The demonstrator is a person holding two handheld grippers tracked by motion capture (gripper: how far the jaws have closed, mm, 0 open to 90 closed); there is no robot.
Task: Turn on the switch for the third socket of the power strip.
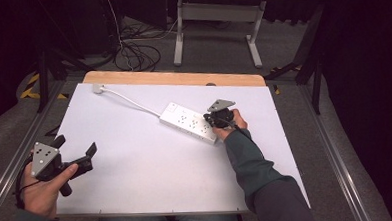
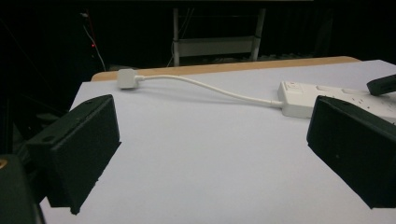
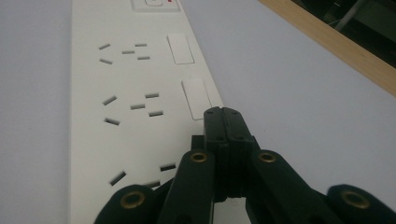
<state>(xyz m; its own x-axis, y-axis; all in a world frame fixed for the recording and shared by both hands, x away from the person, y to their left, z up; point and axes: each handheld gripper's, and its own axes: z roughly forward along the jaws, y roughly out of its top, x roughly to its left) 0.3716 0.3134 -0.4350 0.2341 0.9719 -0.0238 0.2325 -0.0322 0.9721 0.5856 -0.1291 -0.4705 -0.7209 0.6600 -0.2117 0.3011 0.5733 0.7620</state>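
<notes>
Switches on the power strip (image 1: 189, 122), mid-counter toward the far edge, are my job: right gripper (image 3: 223, 116) pressed together at one rocker switch (image 3: 196, 98), left gripper (image 1: 76, 153) apart. Next I push down squarely.

Black hand-held gripper (image 1: 219, 120), grey triangular plate, dark-green sleeve (image 1: 251, 163).

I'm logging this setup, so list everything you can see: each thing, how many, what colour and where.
Power strip: one, white, lying on the table right of centre, several sockets and rocker switches on top.
Cord: one, white, running from the strip toward the far left corner.
Plug: one, white, at the cord's end near the far left corner.
Table: one, white top with a wooden far edge.
Desk frame: one, grey, on the floor beyond the table.
Floor cables: a tangle, dark, far left.
Left tongs: black, open, over the near left edge.
Right tongs: black, shut, tips at a rocker switch on the strip.
</notes>
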